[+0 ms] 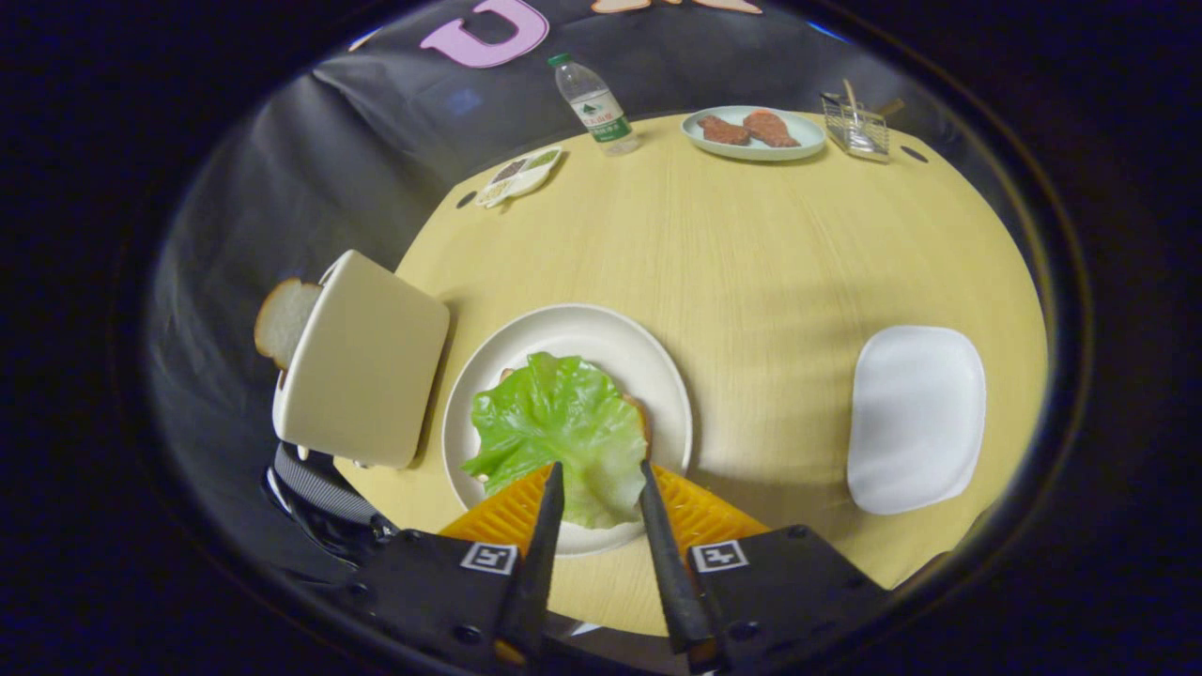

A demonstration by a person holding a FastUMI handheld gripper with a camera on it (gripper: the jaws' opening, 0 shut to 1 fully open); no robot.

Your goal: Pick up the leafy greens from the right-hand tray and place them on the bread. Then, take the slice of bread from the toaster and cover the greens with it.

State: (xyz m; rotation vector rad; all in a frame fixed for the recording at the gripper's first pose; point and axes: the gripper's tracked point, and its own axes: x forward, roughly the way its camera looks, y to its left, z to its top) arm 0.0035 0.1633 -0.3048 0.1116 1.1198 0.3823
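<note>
A green lettuce leaf [559, 427] lies spread over a slice of bread [642, 415] on a round white plate [573, 329]; just a brown crust edge of that bread peeks out. My gripper [601, 469] is open above the plate's near side. Its fingers stand apart on either side of the leaf's near edge, and the leaf rests flat rather than being pinched. To the left of the plate stands a cream toaster [362, 361] with a second bread slice [282, 319] sticking out of its top. The white tray [916, 418] to the right holds nothing.
At the far side of the round wooden table [751, 263] are a water bottle [593, 103], a plate with two meat pieces [751, 131], a small divided sauce dish [518, 174] and a wire holder [856, 122]. A strap hangs below the toaster [319, 483].
</note>
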